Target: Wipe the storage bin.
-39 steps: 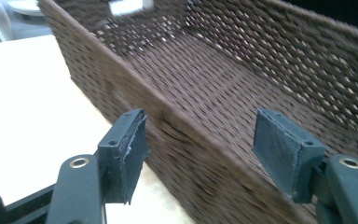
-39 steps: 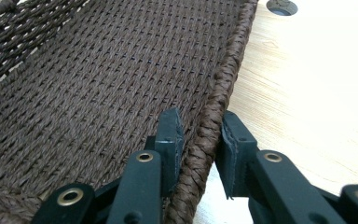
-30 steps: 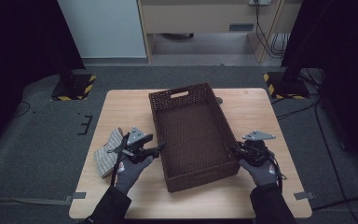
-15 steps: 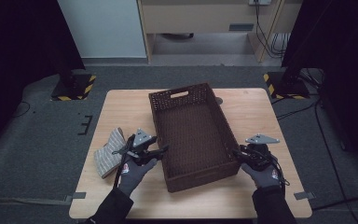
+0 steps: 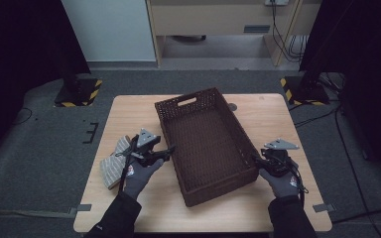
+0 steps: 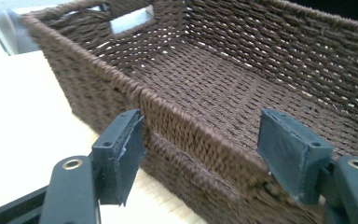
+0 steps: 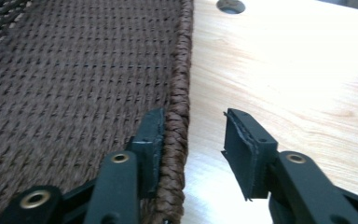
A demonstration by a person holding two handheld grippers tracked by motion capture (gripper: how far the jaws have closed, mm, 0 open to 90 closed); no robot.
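table (image 5: 129, 111): pale wood, it bears the woven basket, which serves here as the landmark.
basket (image 5: 203, 136): dark brown, long, nothing in it, set at a slant in the middle of the table, its handle slot at the far end.
folded cloth (image 5: 113, 166): striped grey and white, well left of the basket, just beside the left hand.
left gripper (image 6: 200, 154): at the basket's left long wall; jaws wide apart and just been opening, the rim running between them, neither pad pressing on it.
right gripper (image 7: 191, 149): at the basket's near right corner; jaws have just been opening, one pad against the inner face of the rim, the other off it over bare wood, so no clamp.
step in hand: by my reading the basket is set down and both grippers are letting go of its rims.
next move: it calls for backing each gripper off the rim without snagging the weave; the cloth looks the likely next thing for the left one.
high view adds: the cloth, both gloved hands, the whole slant of the basket.
gripper views add: how the pads stand to the rim, too small to read from above; the left gripper view shows the handle slot from inside.
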